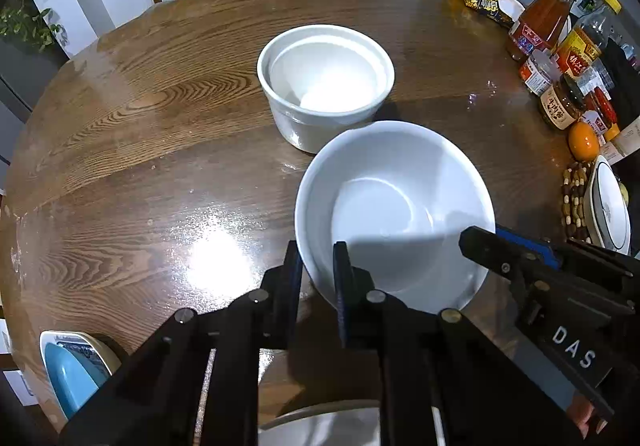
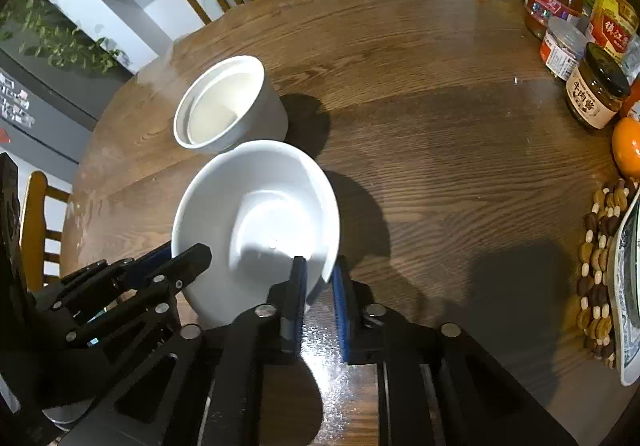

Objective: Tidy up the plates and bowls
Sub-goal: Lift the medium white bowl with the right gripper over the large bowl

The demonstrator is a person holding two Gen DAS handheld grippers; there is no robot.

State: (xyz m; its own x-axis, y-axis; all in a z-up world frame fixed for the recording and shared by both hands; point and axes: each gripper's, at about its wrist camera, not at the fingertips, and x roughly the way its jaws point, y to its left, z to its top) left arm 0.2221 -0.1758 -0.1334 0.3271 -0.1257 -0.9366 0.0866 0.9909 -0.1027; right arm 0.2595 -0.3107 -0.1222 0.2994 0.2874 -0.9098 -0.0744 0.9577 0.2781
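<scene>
Both my left claw [image 1: 318,266] and right claw [image 2: 318,274] clamp the wide bowl's [image 1: 394,205] rim; stacking into the nested bowls [image 1: 326,81] remains.

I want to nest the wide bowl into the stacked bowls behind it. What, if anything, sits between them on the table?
Nothing visible. The wide bowl, gripped at its rim by the left gripper and right gripper, sits right beside the stacked bowls, with only bare table around them. The jars stand off at the edge.
</scene>
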